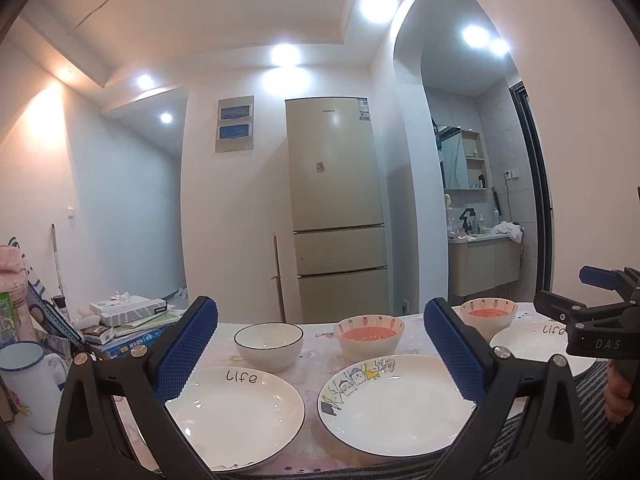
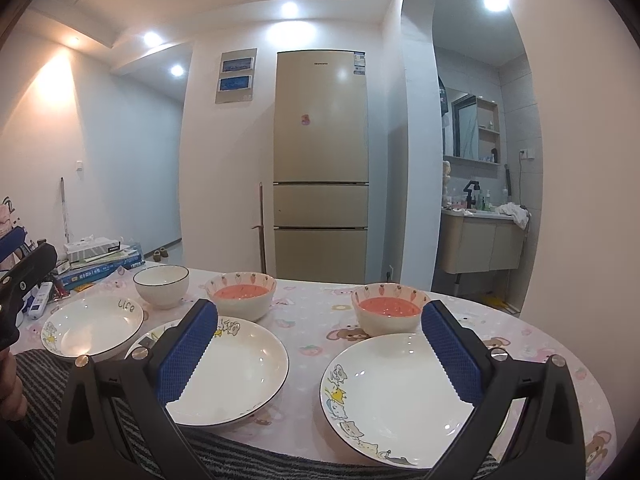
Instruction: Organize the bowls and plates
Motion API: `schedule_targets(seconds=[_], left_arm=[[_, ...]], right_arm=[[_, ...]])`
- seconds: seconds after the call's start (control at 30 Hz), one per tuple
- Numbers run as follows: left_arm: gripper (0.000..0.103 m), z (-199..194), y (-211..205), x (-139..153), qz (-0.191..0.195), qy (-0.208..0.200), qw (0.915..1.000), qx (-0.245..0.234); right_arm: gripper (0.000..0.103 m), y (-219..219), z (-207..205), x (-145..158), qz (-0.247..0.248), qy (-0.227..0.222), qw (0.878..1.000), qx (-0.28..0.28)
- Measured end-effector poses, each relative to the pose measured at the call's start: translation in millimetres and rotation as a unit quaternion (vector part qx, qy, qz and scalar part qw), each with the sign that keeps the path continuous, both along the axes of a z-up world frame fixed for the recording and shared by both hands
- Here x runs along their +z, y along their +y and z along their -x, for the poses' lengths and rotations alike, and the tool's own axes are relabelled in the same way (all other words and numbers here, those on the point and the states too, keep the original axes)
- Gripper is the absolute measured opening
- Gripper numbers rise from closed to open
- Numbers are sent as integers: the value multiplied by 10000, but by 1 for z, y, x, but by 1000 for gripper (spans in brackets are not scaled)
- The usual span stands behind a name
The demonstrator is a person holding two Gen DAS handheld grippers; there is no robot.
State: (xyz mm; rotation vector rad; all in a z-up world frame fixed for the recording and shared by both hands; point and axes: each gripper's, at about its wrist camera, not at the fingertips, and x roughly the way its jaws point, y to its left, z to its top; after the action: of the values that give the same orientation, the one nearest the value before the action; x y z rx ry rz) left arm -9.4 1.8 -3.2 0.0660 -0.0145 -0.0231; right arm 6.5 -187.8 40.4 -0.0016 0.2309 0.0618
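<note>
**Both grippers spread wide, nothing picked up**

Left wrist view: the left gripper [image 1: 320,344] hangs with jaws wide and empty over the table's near edge. At lower centre lie a white "Life" plate [image 1: 236,412] and a cartoon-rimmed white plate [image 1: 396,400]; behind them stand a black-rimmed white bowl [image 1: 269,345] and two carrot-patterned bowls with orange insides [image 1: 369,336]. The third plate is partly hidden at right.

Right wrist view: the right gripper [image 2: 319,346] is equally wide and empty. Glossy rims could slip from a shallow pinch.

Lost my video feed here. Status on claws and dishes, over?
Left claw open, empty. Right claw open, empty. Three plates and three bowls on table, unstacked. Nothing in the way.
</note>
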Motion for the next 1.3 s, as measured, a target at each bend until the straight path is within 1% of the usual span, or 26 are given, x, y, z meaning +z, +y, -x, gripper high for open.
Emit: schedule_targets(seconds=[0.07, 0.13, 0.17, 0.2, 0.33, 0.43, 0.53, 0.67, 0.73, 0.83, 0.93, 1.0, 1.07, 1.1, 1.17, 1.3], left_arm=[[103, 3, -1, 0, -11, -66, 9999, 92], [103, 9, 1, 5, -2, -185, 9998, -49], [103, 10, -1, 8, -29, -187, 9998, -22], [103, 10, -2, 10, -37, -176, 9998, 13], [103, 6, -2, 20, -34, 116, 9999, -50], [103, 8, -1, 31, -131, 99, 9999, -15], [103, 7, 3, 44, -101, 157, 9998, -51], [103, 7, -1, 56, -315, 176, 9993, -91], [103, 1, -2, 60, -311, 319, 9989, -160], [103, -15, -5, 66, -242, 600, 9975, -270], [103, -32, -10, 71, -332, 733, 9964, -280], [103, -45, -10, 72, -368, 802, 9959, -177], [103, -58, -10, 73, -343, 949, 9948, -140], [103, -63, -9, 73, -358, 968, 9946, -56], [103, -70, -9, 72, -431, 879, 9949, 233], [103, -88, -6, 72, -270, 1134, 9930, 198]], right_arm=[[103, -3, 0, 1, -76, -30, 10000, 27], [103, -5, 0, 1, -119, -34, 9999, 19], [103, -5, -1, 1, -126, -18, 9999, 10], [103, -6, -2, 1, -140, 8, 9999, 1], [103, -11, -9, 3, -248, 126, 9996, -92], [103, -15, -12, 8, -239, 44, 9992, -316], [103, -19, -13, 12, -220, -29, 9987, -455], [103, -22, -18, 16, -248, 41, 9984, -507], [103, -22, -26, 21, -286, 97, 9987, -400], [103, -16, -38, 31, -120, 134, 9988, -451], [103, -8, -55, 44, -75, 188, 9990, -411], [103, -3, -62, 53, -113, 180, 9994, -269], [103, 4, -67, 62, -87, 56, 9998, -164], [103, 7, -70, 65, -68, 13, 9999, -147], [103, 12, -76, 70, -55, 9, 9999, -101], [103, 16, -94, 75, -174, 144, 9997, -82]])
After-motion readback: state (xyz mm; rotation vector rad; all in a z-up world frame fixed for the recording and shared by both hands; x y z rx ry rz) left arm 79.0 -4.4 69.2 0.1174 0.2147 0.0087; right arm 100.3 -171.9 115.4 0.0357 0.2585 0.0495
